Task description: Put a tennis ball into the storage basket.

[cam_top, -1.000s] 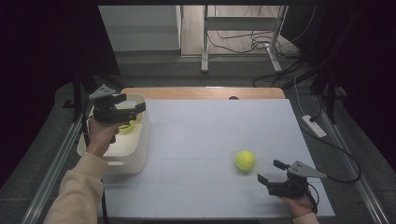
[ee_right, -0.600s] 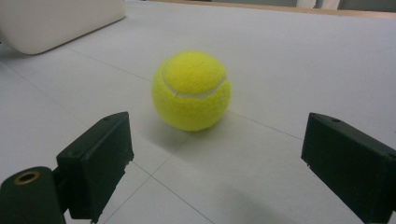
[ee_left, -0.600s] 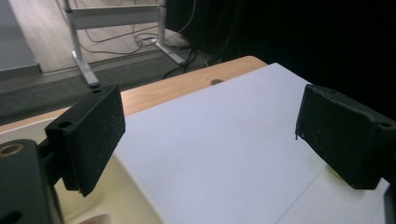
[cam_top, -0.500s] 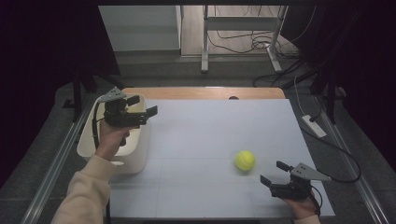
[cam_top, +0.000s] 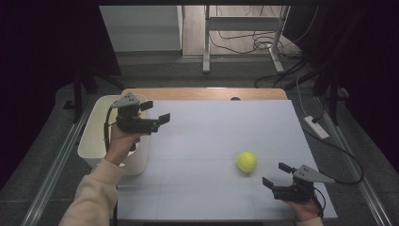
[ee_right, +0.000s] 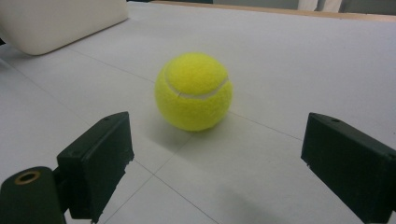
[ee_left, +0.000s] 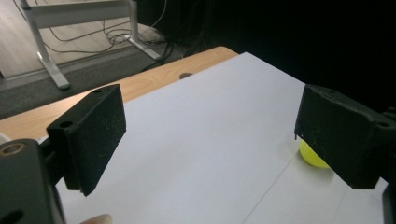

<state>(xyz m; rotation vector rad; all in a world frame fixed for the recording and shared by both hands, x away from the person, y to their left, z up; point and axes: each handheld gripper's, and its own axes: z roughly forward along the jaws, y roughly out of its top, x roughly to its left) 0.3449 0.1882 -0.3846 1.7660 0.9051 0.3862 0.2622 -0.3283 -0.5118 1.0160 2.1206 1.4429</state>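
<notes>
The tennis ball [cam_top: 247, 161] rests on the table [cam_top: 216, 127], ahead of the right gripper [cam_top: 276, 176] and apart from its fingers [ee_right: 98, 165], centred before the gap between them. The left gripper [cam_top: 157, 112] hangs above the table's left part, its fingers [ee_left: 91, 135] wide apart with nothing between them; the ball lies well beyond them, partly hidden behind one fingertip in the left gripper view. The bin [cam_top: 96, 136] stands at the table's left edge, behind and below those fingers.
</notes>
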